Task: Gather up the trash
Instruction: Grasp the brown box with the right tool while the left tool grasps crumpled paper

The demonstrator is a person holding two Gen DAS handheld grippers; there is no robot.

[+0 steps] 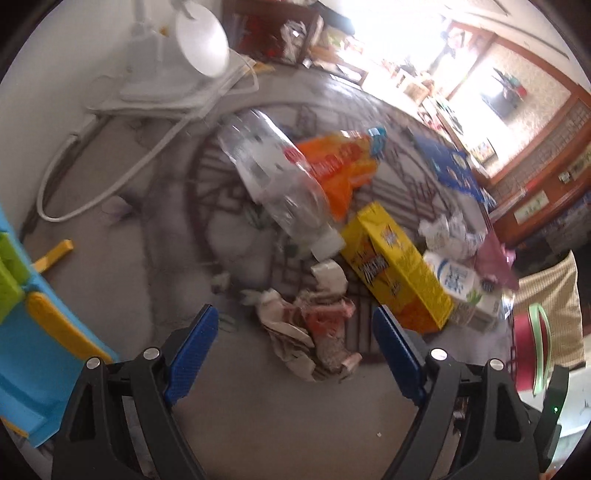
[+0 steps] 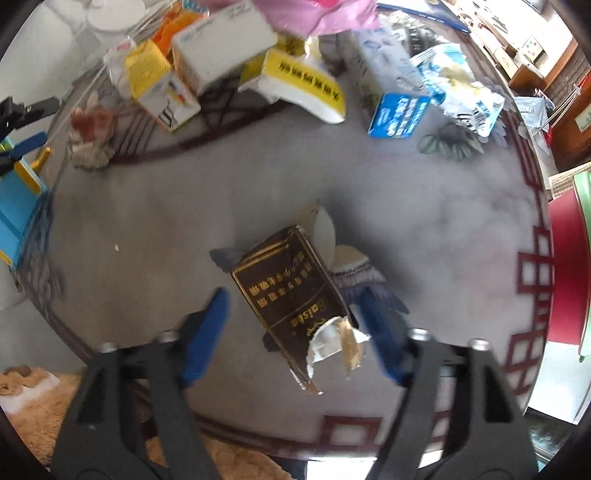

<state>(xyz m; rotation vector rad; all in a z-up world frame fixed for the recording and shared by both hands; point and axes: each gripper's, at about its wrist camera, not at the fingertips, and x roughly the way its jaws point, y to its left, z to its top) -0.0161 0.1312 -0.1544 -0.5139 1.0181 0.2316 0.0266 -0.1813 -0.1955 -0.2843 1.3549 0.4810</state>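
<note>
my right gripper (image 2: 291, 314) is spread wide w/ nothing pinched, a dark brown carton (image 2: 291, 295) lying on the round table (image 2: 424, 221) between the blue fingers (image 2: 207, 332), apart from both as far as i can tell. carton looks flattened and battered, near end torn open w/ white and tan lining curling out; gold writing on top, asian characters plus latin letters too blurred to read. far side of that view holds more trash: white bag w/ yellow band (image 2: 306, 77) printed in black characters, blue-and-white carton (image 2: 397, 110), crumpled blue-white wrapper (image 2: 465, 92), small yellow-white box (image 2: 162, 92), pink plastic bag (image 2: 314, 14) at the top edge. my left gripper (image 1: 295, 332) is also spread, empty, hovering over a wad of crumpled paper (image 1: 314, 332) w/ reddish print, which sits just ahead between the fingertips but not touched. beyond it: clear plastic bottle (image 1: 273, 170) on its side w/ white cap toward me, orange snack bag (image 1: 343, 166) behind it, yellow box (image 1: 395, 266) w/ blurred lettering i can't read, white milk-type carton (image 1: 461, 288) just beside the box, blue box (image 1: 450, 170) further back. picture is motion-blurred, so small print is lost.
</note>
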